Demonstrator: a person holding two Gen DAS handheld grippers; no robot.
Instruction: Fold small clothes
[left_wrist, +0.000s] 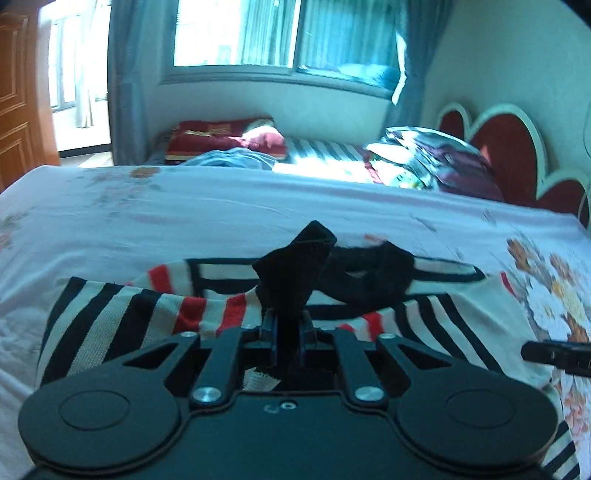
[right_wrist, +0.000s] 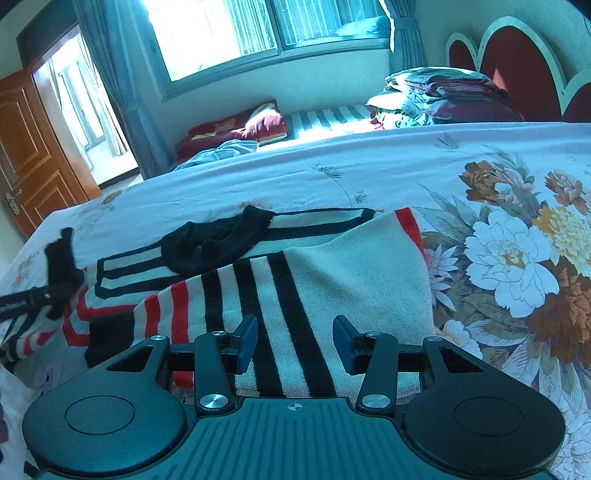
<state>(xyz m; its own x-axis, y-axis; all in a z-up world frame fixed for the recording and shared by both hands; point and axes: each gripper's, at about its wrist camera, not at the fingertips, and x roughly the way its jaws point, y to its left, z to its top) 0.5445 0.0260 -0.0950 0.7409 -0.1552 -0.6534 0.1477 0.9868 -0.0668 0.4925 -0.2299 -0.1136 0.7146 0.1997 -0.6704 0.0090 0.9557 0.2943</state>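
Observation:
A small knit sweater (left_wrist: 110, 314) (right_wrist: 332, 266), white with black and red stripes, lies spread on the floral bed sheet (left_wrist: 221, 210) (right_wrist: 369, 166). Its black collar (left_wrist: 369, 269) (right_wrist: 214, 243) sits bunched at the far side. My left gripper (left_wrist: 288, 321) is shut on a black cuff (left_wrist: 299, 258) at the end of a sleeve, and the cuff sticks up past the pads. In the right wrist view this gripper (right_wrist: 55, 288) shows at the left edge with the cuff (right_wrist: 62, 254) lifted. My right gripper (right_wrist: 295, 343) hovers open over the sweater's striped near part, with nothing between its blue pads (right_wrist: 247, 343).
A stack of folded bedding (left_wrist: 424, 158) (right_wrist: 436, 96) sits at the far right by the red headboard (left_wrist: 509, 147) (right_wrist: 517, 66). A red pillow (left_wrist: 221, 140) (right_wrist: 240, 125) and blue cloth lie below the window. A wooden door (right_wrist: 26, 147) stands open at the left.

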